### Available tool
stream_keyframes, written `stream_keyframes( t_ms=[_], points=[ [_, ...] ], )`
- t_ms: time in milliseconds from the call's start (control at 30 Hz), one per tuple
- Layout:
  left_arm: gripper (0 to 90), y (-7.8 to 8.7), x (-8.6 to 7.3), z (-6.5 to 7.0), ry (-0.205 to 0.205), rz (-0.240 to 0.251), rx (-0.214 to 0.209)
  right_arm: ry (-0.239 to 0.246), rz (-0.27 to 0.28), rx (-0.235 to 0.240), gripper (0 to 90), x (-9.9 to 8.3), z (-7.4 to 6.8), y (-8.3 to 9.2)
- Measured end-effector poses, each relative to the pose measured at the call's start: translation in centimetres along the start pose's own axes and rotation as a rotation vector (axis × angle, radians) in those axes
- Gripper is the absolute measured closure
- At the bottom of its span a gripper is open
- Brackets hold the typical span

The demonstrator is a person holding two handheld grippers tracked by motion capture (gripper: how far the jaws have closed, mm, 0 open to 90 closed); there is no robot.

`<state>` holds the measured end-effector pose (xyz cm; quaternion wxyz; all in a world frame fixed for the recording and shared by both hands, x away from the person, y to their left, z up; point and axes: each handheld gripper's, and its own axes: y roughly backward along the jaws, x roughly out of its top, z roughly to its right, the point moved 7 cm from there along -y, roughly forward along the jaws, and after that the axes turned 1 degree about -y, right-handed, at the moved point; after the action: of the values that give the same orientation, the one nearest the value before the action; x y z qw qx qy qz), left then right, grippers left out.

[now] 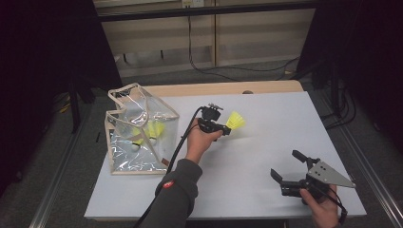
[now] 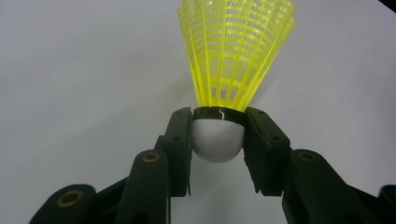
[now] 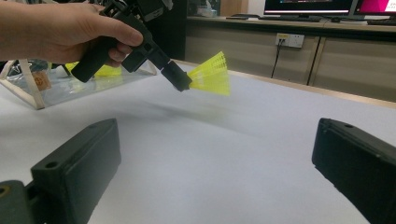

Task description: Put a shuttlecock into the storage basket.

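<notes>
Left gripper view: left gripper pinches the yellow shuttlecock by its cork. Carry gently, skirt unsquashed. Right gripper idles wide open.

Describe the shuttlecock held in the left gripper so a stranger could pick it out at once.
Start at the clear bag standing at the left of the white table. Just to its right, the left gripper hangs above the table, shut on a yellow shuttlecock by its white cork. The other yellow shuttlecocks lie inside the bag; this one is outside, in the air.
</notes>
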<state>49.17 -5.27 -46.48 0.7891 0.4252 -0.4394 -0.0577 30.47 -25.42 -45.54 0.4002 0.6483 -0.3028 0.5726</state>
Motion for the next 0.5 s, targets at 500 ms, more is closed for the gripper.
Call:
stream_keyframes(
  t_ms=[500],
  points=[
    [63.9,1.03,0.06,-0.08,0.002,-0.006,0.000,-0.002,0.004,-0.003,1.3,0.05,0.06,0.03]
  ],
)
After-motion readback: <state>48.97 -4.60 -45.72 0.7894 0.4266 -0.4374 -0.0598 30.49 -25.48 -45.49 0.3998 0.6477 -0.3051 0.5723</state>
